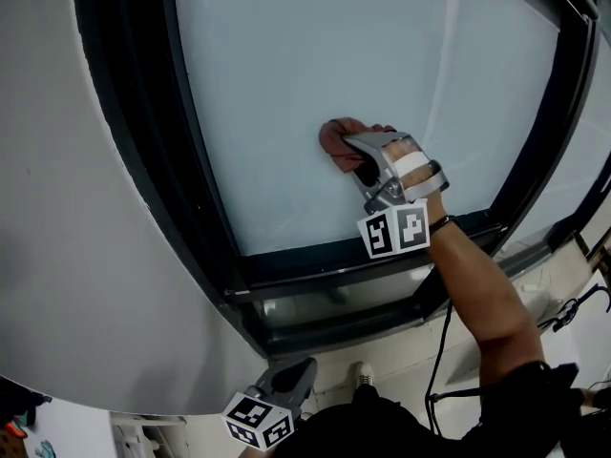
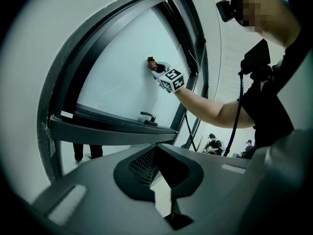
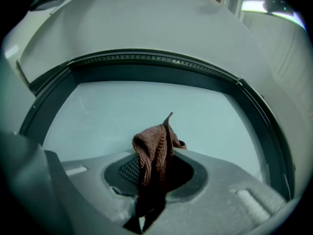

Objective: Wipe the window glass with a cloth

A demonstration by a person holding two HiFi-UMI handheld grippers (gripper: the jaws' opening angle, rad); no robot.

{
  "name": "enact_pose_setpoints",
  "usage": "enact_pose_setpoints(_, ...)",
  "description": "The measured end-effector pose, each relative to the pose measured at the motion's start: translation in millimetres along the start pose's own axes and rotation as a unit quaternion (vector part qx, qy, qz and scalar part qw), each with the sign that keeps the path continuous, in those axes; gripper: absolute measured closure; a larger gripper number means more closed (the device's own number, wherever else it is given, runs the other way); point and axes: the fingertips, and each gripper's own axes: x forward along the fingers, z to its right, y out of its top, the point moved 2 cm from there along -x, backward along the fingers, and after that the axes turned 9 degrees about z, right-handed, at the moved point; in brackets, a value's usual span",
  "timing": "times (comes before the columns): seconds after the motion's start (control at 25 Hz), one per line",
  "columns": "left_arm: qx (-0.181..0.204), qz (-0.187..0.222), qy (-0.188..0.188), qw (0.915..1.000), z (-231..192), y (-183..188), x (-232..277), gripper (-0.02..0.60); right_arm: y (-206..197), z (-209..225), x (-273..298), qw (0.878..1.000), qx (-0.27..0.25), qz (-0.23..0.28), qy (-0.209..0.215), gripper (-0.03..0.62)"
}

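Cloth [image 1: 336, 139], one only, is clamped by the right gripper [image 1: 356, 158] against glass [image 1: 325, 55]; left gripper [image 1: 298, 372] closed, empty.

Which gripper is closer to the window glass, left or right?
Right. The right gripper, shut on the brown cloth, is up at the window glass with the cloth against it. The left gripper hangs low, below the window frame, well off the glass.

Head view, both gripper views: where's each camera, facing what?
Head view: head-mounted, facing down at window glass; right gripper, forearm, left gripper show.
Left gripper view: held low, facing up at window; own jaws, person's torso show.
Right gripper view: near glass, facing it; own jaws clamp cloth.
Shared: all show glass and cloth.
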Motion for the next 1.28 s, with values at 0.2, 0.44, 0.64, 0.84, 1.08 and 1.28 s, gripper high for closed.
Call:
enact_pose_setpoints(0.2,0.003,0.000,-0.002,1.0000,0.0,-1.0,-0.3,0.565,4.0,-46.8,-6.0,0.999,0.011,0.000,0.034,0.520)
enact_pose_setpoints(0.44,-0.001,-0.001,-0.003,1.0000,0.8,-5.5,-1.7,0.565,9.6,-96.3,-11.4,0.997,0.035,0.002,0.070,0.520)
enact_pose_setpoints(0.64,-0.010,-0.012,-0.006,0.9999,3.2,-11.8,-2.2,0.565,12.3,-129.8,-16.5,0.994,0.054,0.000,0.091,0.520)
enact_pose_setpoints(0.84,0.002,-0.016,-0.008,0.9998,7.3,-7.1,0.7,0.565,13.1,-168.8,-23.9,0.989,0.062,-0.006,0.136,0.520)
enact_pose_setpoints(1.08,0.001,-0.020,-0.006,0.9998,4.0,-10.2,0.3,0.565,14.5,-212.2,-31.0,0.981,0.073,-0.014,0.182,0.520)
enact_pose_setpoints(1.28,-0.001,-0.023,-0.005,0.9997,3.4,-11.4,0.4,0.565,13.1,-243.6,-34.9,0.975,0.070,-0.014,0.212,0.520)
